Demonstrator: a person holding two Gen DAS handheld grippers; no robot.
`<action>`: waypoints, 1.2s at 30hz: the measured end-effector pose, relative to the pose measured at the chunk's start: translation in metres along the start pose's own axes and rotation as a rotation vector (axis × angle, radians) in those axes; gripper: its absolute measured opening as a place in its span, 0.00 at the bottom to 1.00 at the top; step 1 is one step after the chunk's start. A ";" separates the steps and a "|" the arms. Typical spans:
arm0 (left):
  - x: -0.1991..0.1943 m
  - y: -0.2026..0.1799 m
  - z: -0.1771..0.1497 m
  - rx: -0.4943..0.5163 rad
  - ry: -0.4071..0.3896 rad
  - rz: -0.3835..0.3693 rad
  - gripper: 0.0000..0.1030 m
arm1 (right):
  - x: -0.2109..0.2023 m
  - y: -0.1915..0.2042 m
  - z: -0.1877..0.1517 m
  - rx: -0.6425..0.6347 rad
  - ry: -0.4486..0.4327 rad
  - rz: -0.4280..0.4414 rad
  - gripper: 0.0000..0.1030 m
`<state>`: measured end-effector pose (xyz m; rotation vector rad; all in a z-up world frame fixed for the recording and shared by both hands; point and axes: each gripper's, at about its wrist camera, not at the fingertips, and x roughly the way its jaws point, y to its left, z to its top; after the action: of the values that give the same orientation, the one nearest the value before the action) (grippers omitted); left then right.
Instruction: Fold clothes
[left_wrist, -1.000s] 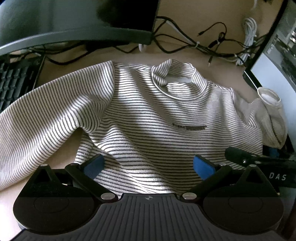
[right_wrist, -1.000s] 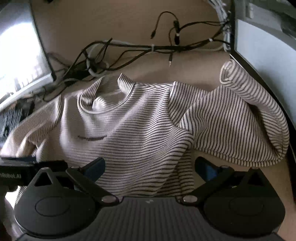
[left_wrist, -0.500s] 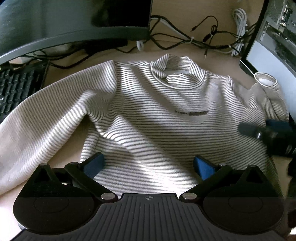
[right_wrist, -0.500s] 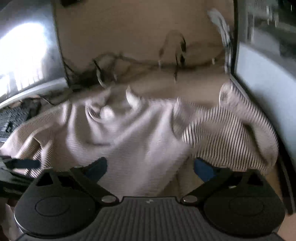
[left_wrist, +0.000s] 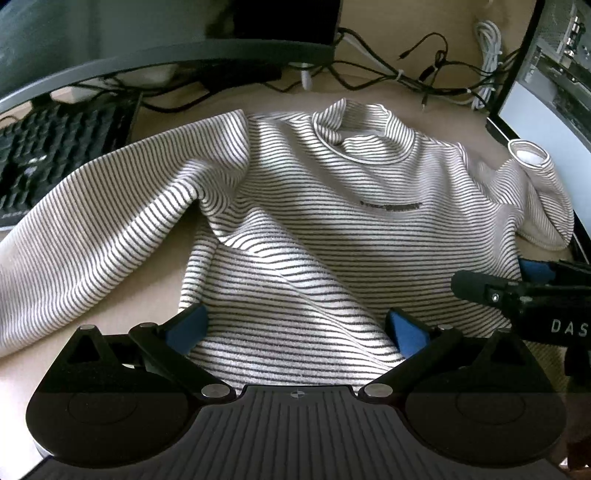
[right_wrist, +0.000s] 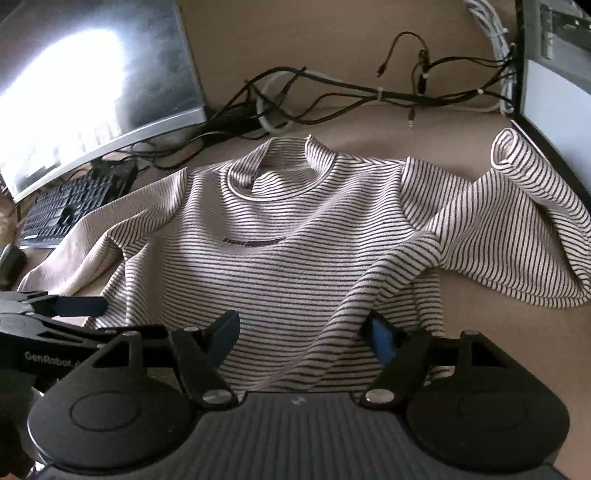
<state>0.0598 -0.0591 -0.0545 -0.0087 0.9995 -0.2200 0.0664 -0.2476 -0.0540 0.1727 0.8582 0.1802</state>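
Note:
A cream sweater with thin dark stripes (left_wrist: 332, 229) lies face up on the tan desk, collar at the far side. Its left sleeve (left_wrist: 92, 229) stretches out to the left. Its right sleeve (right_wrist: 524, 236) is bunched and folded back near a computer case. My left gripper (left_wrist: 295, 328) stands open over the hem's left part, with cloth below its blue pads. My right gripper (right_wrist: 304, 336) sits over the hem's right part, jaws closing with hem cloth between them; a fold covers part of the right pad. Each gripper shows at the edge of the other's view.
A curved monitor (right_wrist: 85, 85) and a black keyboard (left_wrist: 48, 155) stand at the back left. Tangled cables (right_wrist: 369, 92) run along the far edge of the desk. A computer case (left_wrist: 554, 74) borders the right side, close to the bunched sleeve.
The right gripper's jaws have narrowed and it has swung left, so the sweater's front now sits centred before it. The left gripper has drifted along the hem; the right gripper's tip reappears at its right.

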 end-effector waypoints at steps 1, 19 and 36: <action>-0.002 0.001 -0.002 -0.004 0.002 0.001 1.00 | -0.001 0.004 -0.003 -0.006 0.001 0.001 0.73; -0.040 -0.006 -0.015 -0.063 -0.065 -0.226 1.00 | -0.040 0.023 -0.028 -0.152 -0.037 -0.195 0.59; -0.020 -0.007 -0.012 -0.132 0.021 -0.177 1.00 | 0.021 -0.006 0.024 -0.142 -0.037 -0.142 0.64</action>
<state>0.0381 -0.0605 -0.0435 -0.2162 1.0336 -0.3163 0.0987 -0.2510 -0.0557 -0.0180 0.8140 0.1044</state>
